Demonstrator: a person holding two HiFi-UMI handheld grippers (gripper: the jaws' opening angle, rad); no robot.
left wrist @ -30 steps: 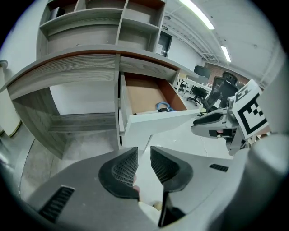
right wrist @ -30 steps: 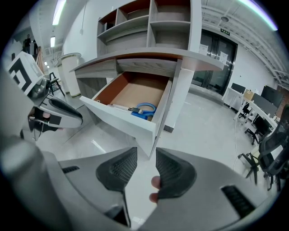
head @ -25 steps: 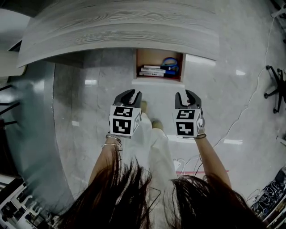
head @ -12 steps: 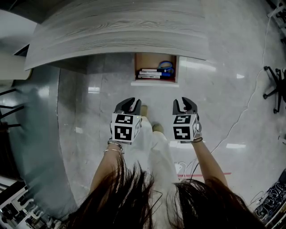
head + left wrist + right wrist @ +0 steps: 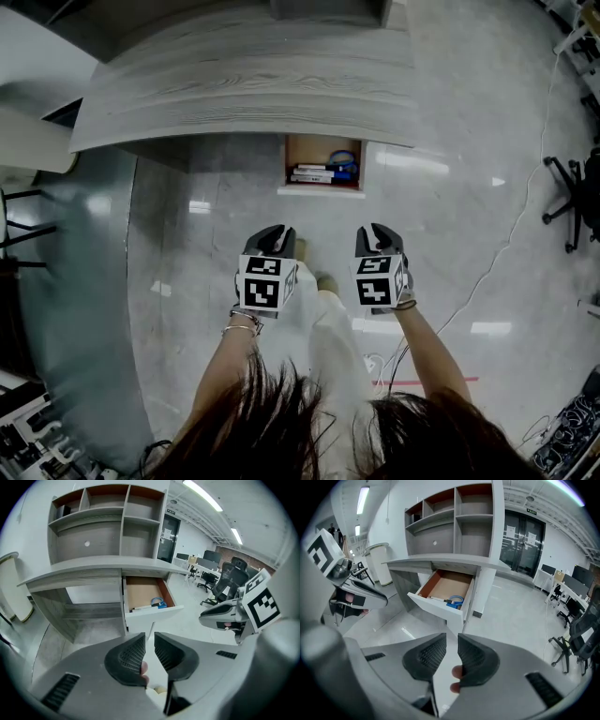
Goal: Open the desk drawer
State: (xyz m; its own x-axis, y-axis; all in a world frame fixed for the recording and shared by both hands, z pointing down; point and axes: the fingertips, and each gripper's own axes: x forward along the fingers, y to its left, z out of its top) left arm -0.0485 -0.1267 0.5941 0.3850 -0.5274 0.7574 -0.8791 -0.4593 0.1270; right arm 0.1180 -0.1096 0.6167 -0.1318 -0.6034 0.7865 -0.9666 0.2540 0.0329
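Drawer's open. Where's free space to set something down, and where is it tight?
Desk top is bare from its front edge back to the shelf unit. In the drawer, the brown bottom toward the desk is free; the front strip is crowded with a blue ring and stacked flat items.

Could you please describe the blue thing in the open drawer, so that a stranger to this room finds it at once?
Find the grey wood-grain desk; under it, near its right end in the head view, a white-fronted drawer stands pulled open. At the drawer's right side lies the blue ring-shaped object, the only round thing there, beside flat dark-and-white items.
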